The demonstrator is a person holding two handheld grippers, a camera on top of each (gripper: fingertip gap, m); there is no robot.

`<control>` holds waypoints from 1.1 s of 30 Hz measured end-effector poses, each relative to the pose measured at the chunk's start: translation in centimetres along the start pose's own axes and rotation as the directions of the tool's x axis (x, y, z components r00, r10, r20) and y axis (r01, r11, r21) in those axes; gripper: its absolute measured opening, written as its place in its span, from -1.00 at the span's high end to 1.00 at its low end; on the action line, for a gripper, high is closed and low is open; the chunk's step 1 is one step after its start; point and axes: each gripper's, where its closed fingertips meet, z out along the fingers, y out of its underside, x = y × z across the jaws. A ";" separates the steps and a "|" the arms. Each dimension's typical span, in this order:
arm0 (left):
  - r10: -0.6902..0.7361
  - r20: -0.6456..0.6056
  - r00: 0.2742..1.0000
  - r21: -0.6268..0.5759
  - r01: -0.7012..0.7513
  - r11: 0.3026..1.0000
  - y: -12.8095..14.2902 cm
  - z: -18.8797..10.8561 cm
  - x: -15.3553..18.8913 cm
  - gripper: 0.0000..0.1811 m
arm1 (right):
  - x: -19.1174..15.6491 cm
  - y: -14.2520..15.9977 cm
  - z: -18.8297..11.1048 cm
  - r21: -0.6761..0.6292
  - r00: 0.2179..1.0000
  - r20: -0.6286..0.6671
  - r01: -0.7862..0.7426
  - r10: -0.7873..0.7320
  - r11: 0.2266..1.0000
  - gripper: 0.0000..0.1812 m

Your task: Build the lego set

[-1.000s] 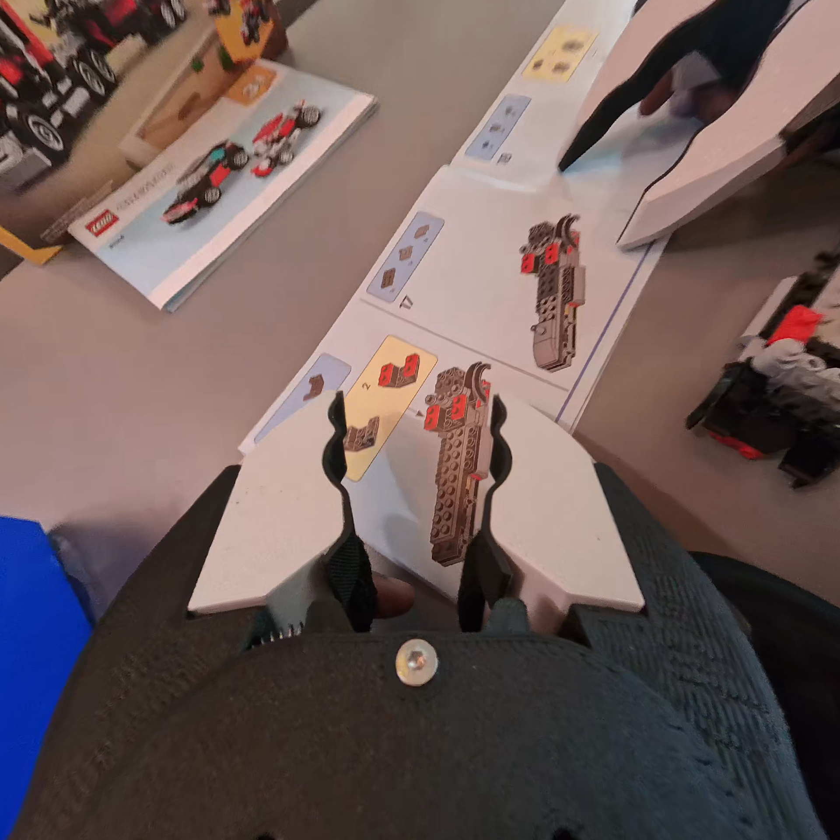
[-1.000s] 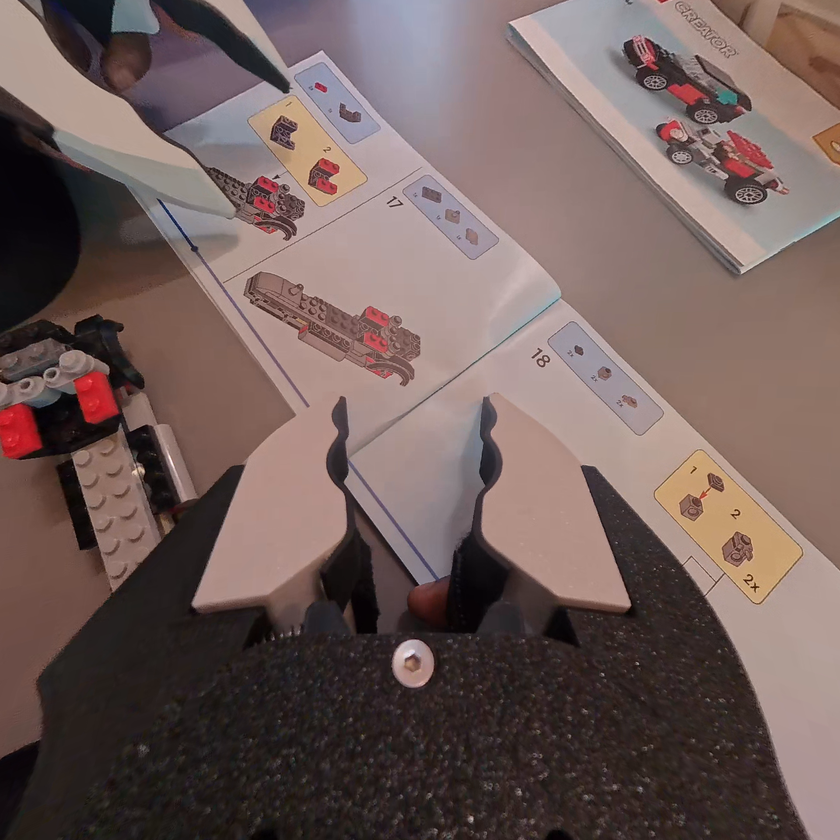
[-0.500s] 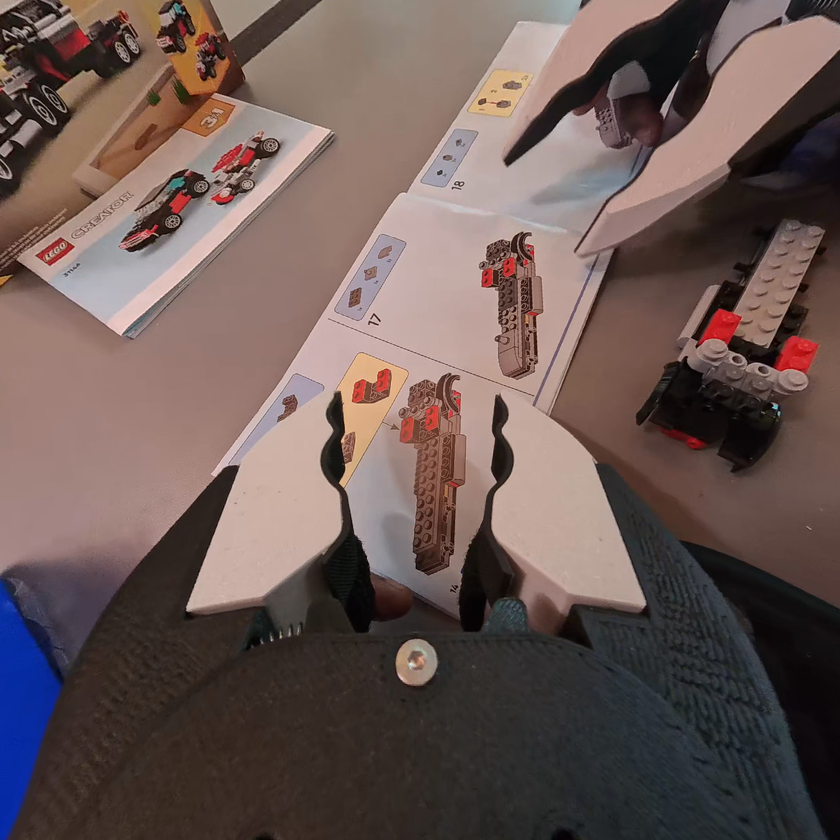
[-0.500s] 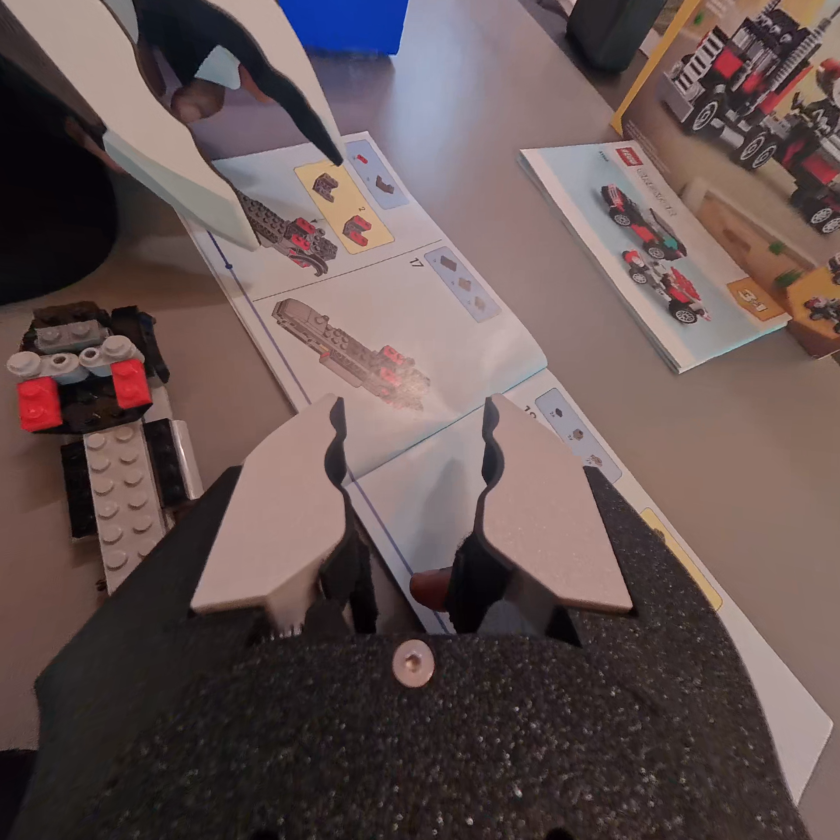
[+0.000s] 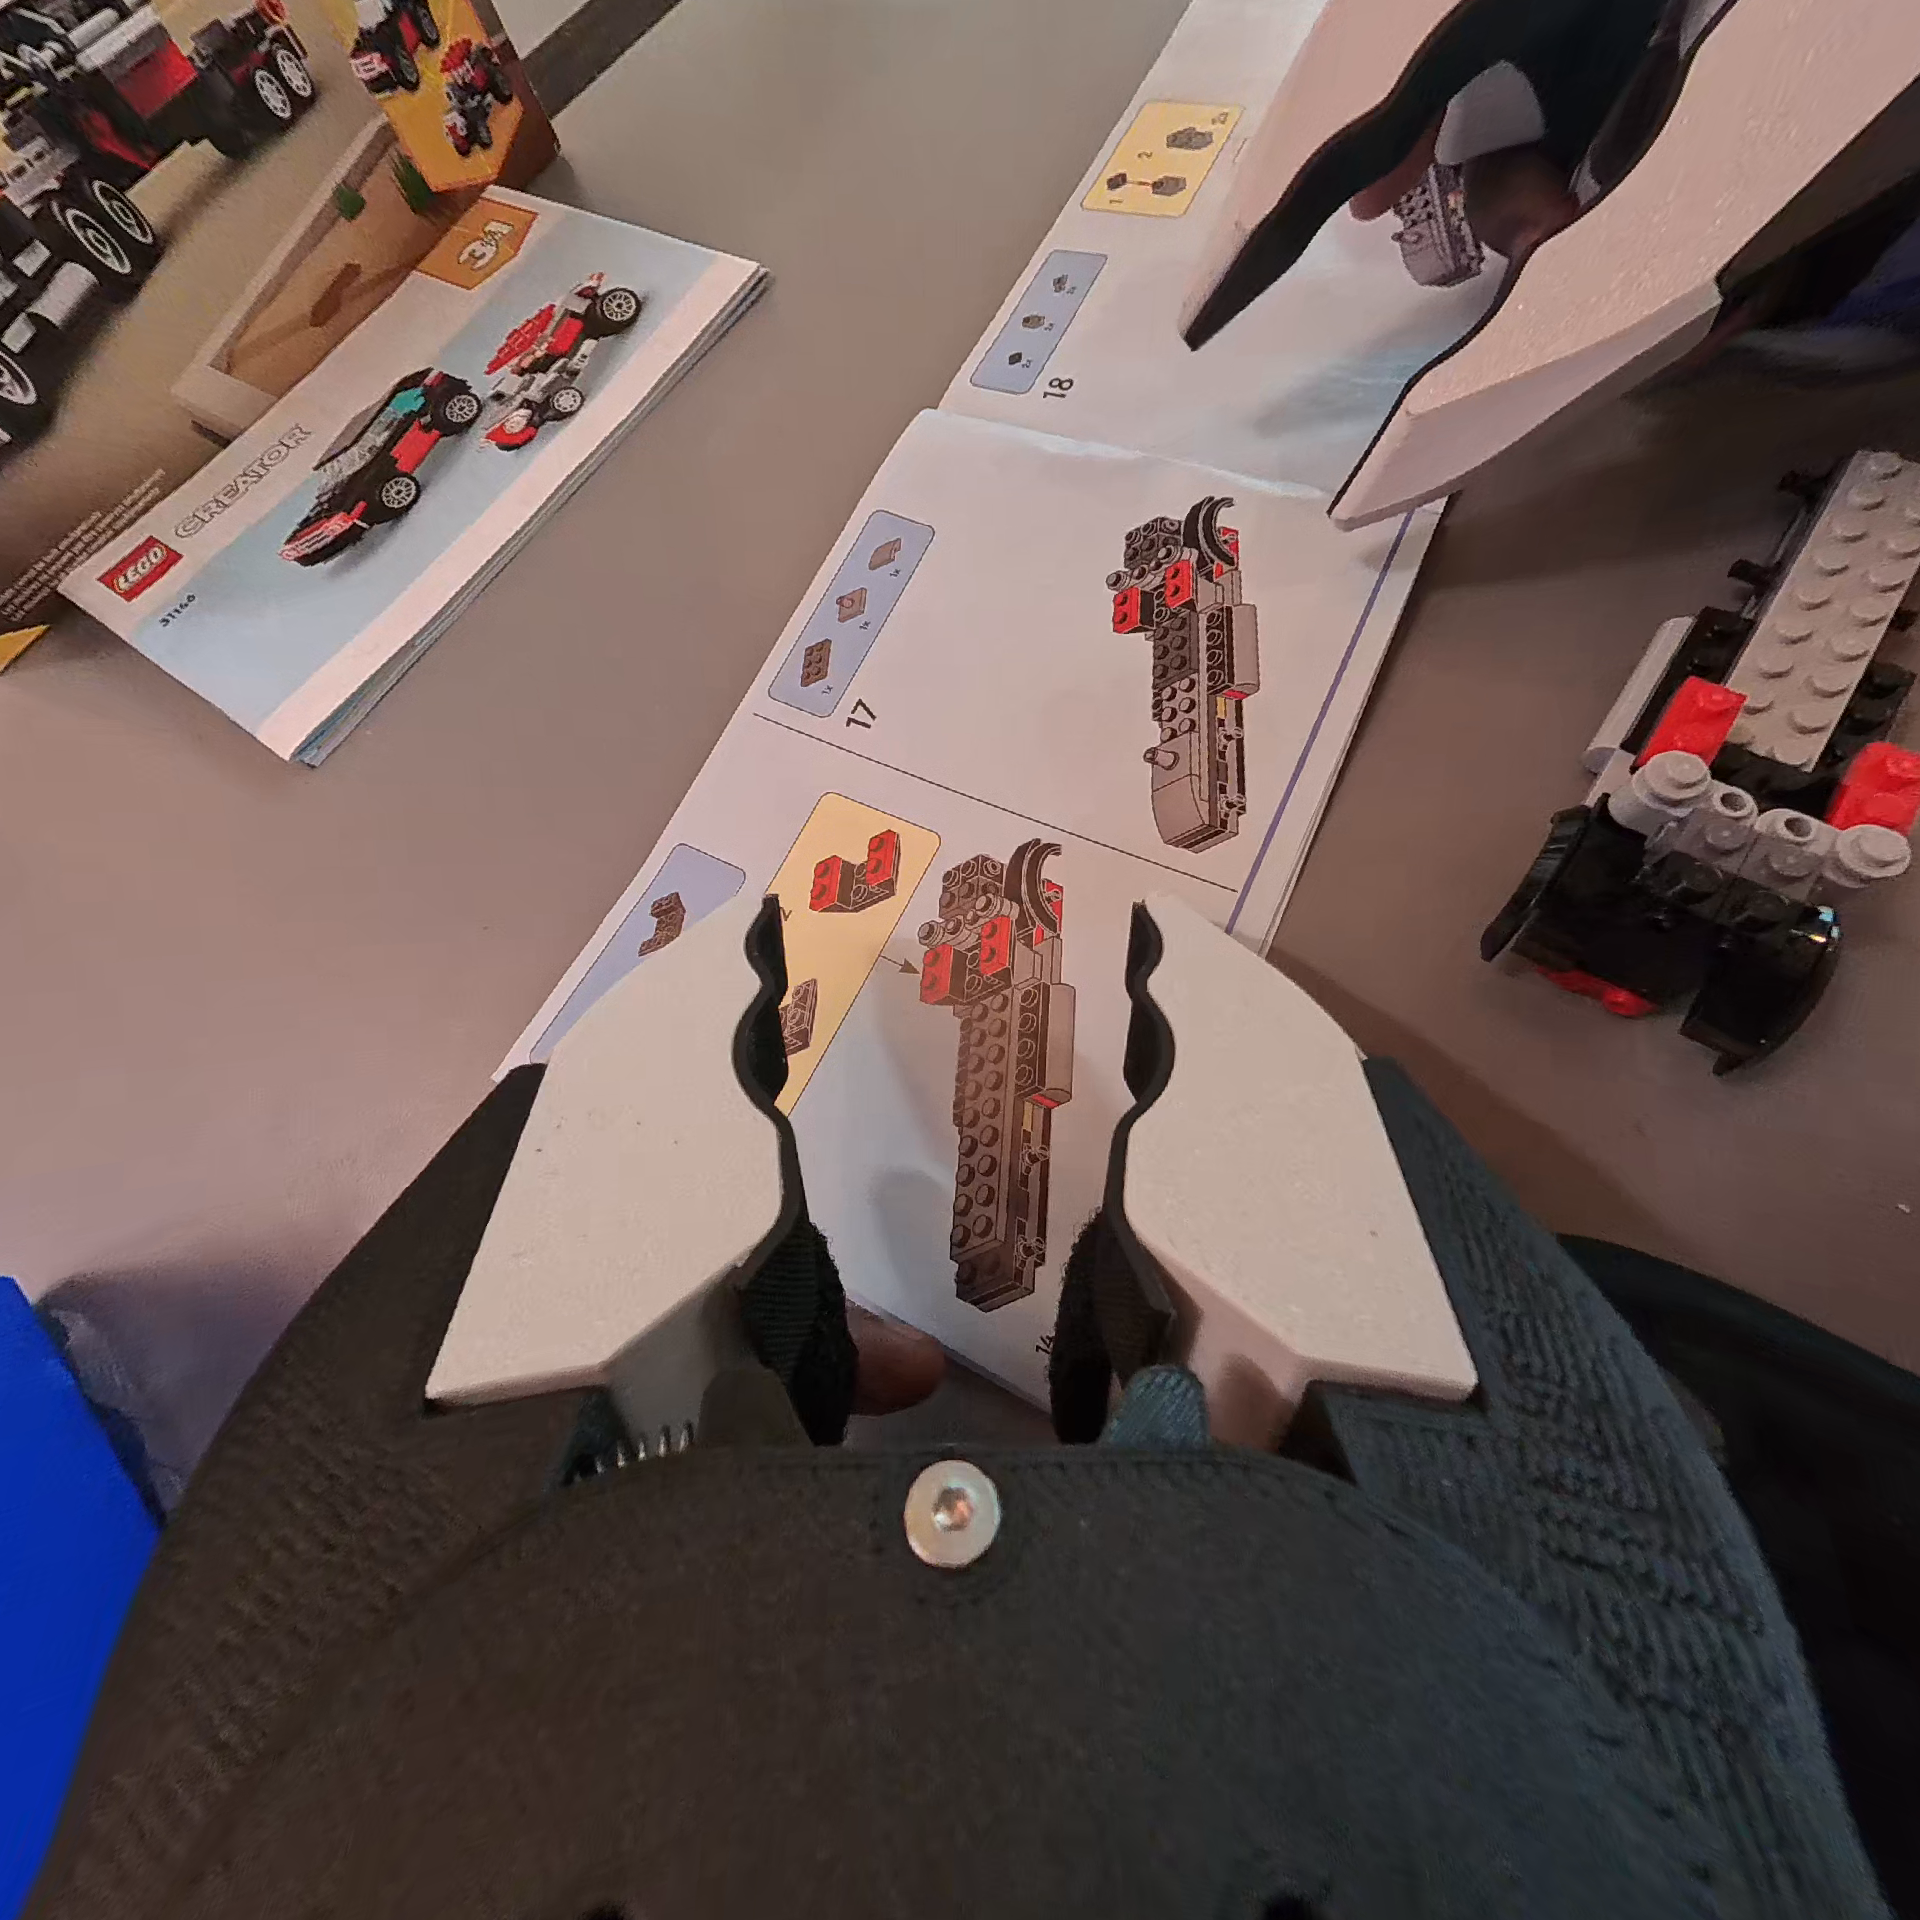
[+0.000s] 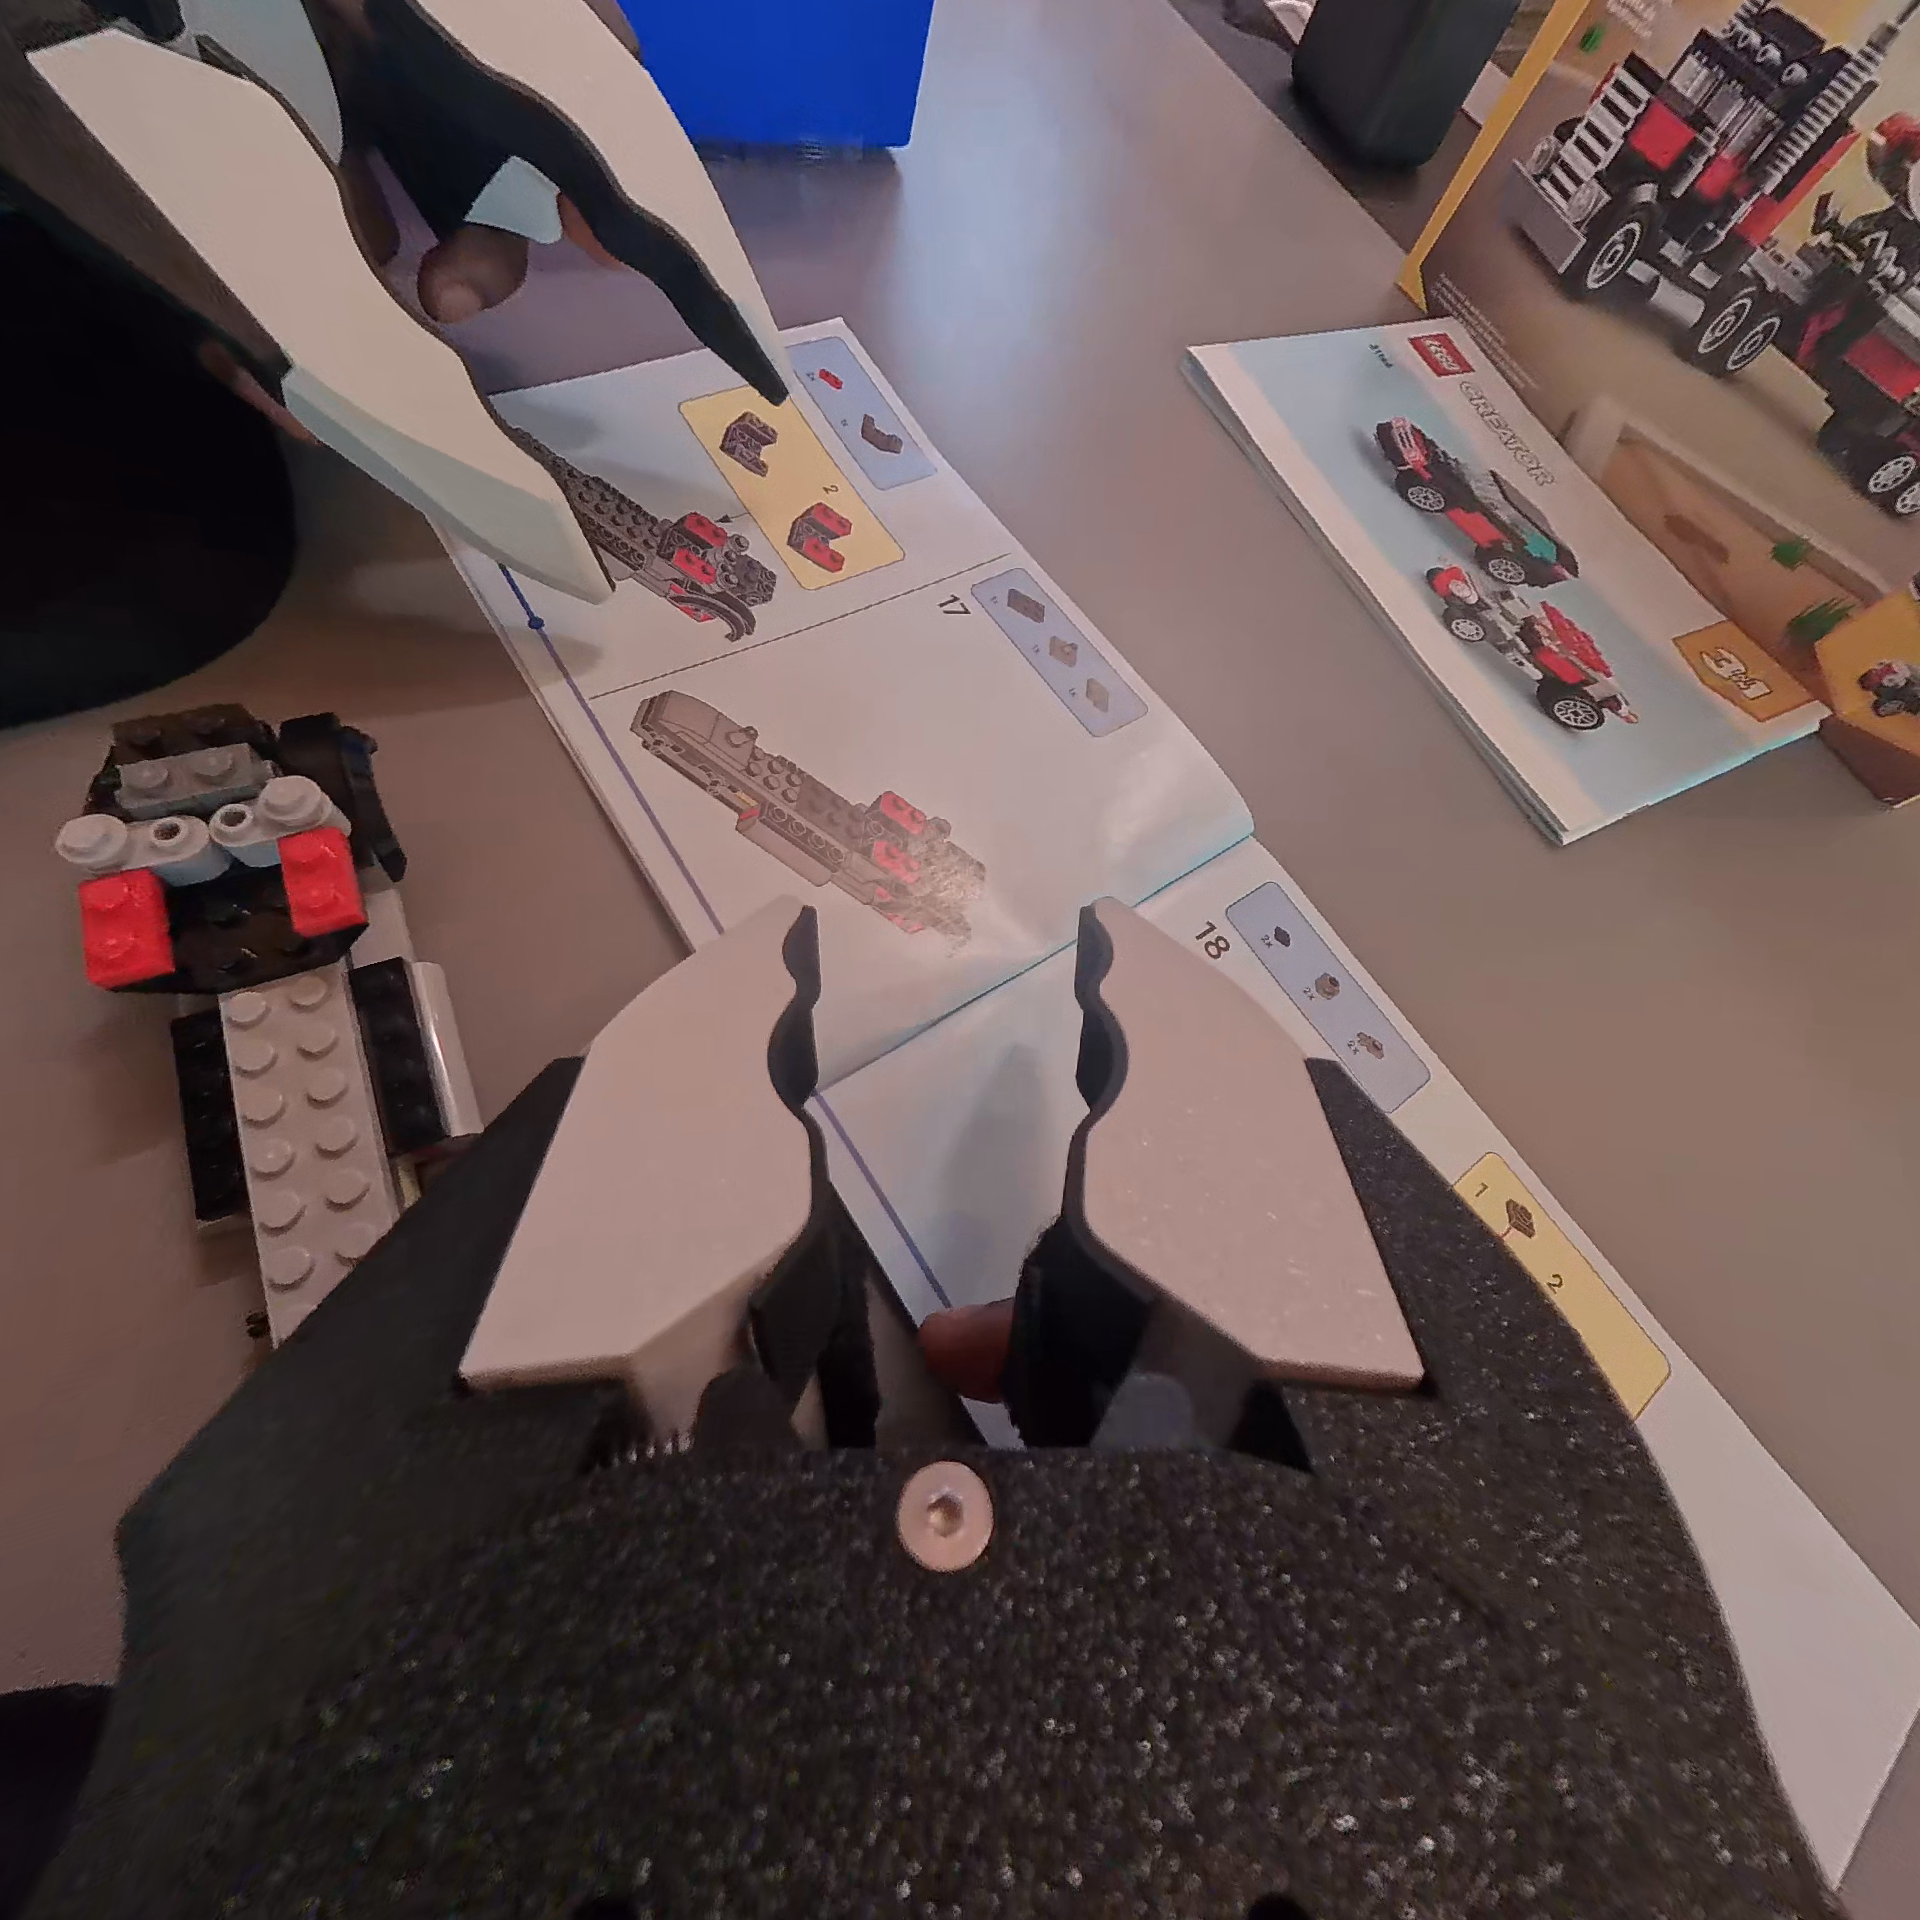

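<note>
We hold both tools over the open white instruction booklet (image 5: 1049, 644), which lies flat on the grey desk (image 5: 312, 935) so its step pictures can be read while we work. In the left wrist view, our left hand-held gripper (image 5: 951, 914) hangs above the lower page with its jaws wide apart and nothing between them; it seems to be waiting, not grasping.

In the right wrist view, our right hand-held gripper (image 6: 940, 914) also stands wide and empty between its tips, tilted down over the booklet's centre fold. In the left wrist view a small grey studded piece (image 5: 1439, 234) shows far back in that tool's throat, beside a fingertip; we cannot tell whether it is pinched there or merely behind.

The half-built black, grey and red brick vehicle (image 6: 249, 935) rests on the desk at about nine o'clock of the right tool, just beside the booklet's edge and clear of both tools, likely parked within reach for comparison with the drawing. A closed light-blue booklet (image 6: 1475, 582) lies at two o'clock, with the printed cardboard box (image 6: 1704, 208) beyond it and a blue block (image 6: 769, 73) at twelve.

We judge this a reading pause: the next part must be found before either tool closes.
</note>
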 end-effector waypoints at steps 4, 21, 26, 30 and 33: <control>0.012 0.004 1.000 -0.004 -0.012 1.000 0.1 0.0 0.0 0.31 | 0.6 0.3 -0.1 -0.013 0.999 -0.023 -0.027 0.027 1.000 0.51; -0.140 0.320 0.937 0.143 0.099 0.985 -1.2 -2.1 -5.2 -0.41 | 3.3 -1.6 -1.6 0.046 0.963 -0.268 0.023 -0.010 0.999 -0.25; -0.081 0.350 0.933 0.109 0.045 0.993 -1.2 -1.7 -5.0 -0.60 | 4.6 -2.2 -2.2 0.083 0.940 -0.341 0.013 0.016 0.997 -0.63; -0.024 0.386 0.922 0.073 -0.005 0.997 -1.0 -1.7 -5.4 -0.61 | 5.3 -4.6 -6.3 0.130 0.902 -0.411 -0.082 0.129 0.988 -0.63; -0.009 0.408 0.913 0.092 -0.031 0.995 -1.3 -1.9 -5.6 -0.60 | 5.5 -5.9 -11.9 0.134 0.840 -0.516 -0.116 0.169 0.984 -0.40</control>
